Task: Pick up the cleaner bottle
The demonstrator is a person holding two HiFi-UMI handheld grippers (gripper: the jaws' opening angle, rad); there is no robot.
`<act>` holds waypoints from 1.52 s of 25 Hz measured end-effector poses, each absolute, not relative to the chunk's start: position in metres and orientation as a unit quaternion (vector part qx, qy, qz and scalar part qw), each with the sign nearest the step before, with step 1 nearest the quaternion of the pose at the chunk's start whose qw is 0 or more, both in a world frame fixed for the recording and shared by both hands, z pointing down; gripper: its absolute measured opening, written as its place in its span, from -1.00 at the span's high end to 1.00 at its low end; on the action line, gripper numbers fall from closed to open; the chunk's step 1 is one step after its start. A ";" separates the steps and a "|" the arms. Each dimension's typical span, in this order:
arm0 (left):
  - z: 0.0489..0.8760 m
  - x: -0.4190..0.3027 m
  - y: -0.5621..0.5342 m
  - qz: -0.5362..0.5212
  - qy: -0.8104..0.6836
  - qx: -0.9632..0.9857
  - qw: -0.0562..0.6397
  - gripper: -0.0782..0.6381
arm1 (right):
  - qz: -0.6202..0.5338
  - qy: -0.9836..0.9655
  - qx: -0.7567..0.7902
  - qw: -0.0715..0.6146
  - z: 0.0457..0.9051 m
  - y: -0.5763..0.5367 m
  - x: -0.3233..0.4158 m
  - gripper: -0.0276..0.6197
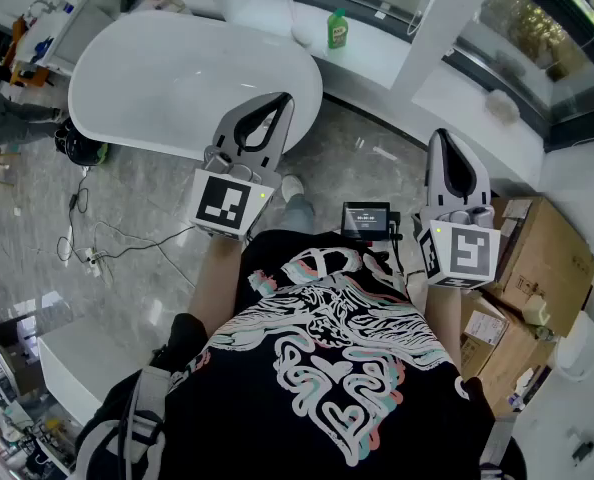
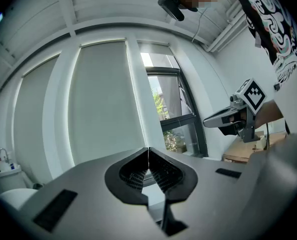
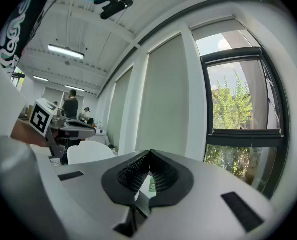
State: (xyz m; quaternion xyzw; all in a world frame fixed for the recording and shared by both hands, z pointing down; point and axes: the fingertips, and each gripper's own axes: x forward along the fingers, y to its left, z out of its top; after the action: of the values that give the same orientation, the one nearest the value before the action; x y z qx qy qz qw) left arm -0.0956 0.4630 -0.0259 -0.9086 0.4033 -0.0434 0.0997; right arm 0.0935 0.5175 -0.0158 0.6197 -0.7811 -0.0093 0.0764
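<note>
The green cleaner bottle (image 1: 337, 28) is seen upright on the white window ledge (image 1: 375, 60), well ahead and between the left gripper (image 1: 283, 101), judged slightly nearer, and the right gripper (image 1: 444, 138), both held shut and empty.

cleaner bottle (image 1: 337, 28): green; bathtub (image 1: 157, 88): white; floor (image 1: 347, 158): grey marbled; shirt (image 1: 327, 388): black, swirled print

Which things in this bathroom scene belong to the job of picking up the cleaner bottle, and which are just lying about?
Belongs to the job: green cleaner bottle on the window ledge; left hand-held gripper and right hand-held gripper, both shut and empty.

Just lying about: white bathtub; cardboard boxes; floor cables.
</note>
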 end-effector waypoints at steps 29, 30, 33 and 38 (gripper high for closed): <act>0.012 -0.109 0.404 -0.105 0.455 -0.881 0.077 0.73 | -0.016 -0.792 0.608 0.055 -0.005 0.470 0.110 0.82; 0.012 -0.109 0.398 -0.101 0.456 -0.881 0.074 0.73 | -0.015 -0.791 0.609 0.057 -0.003 0.467 0.111 0.82; 0.015 -0.110 0.378 -0.096 0.457 -0.882 0.070 0.73 | -0.011 -0.788 0.612 0.061 0.002 0.451 0.113 0.82; 0.024 -0.103 0.329 -0.089 0.455 -0.884 0.064 0.73 | -0.008 -0.787 0.614 0.069 0.010 0.405 0.116 0.82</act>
State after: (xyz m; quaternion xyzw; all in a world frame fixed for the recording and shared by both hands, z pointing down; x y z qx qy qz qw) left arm -0.1028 0.3286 0.0236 -0.8838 0.4548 -0.0893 0.0641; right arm 0.1165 0.4050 0.0105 0.6135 -0.7866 -0.0081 0.0691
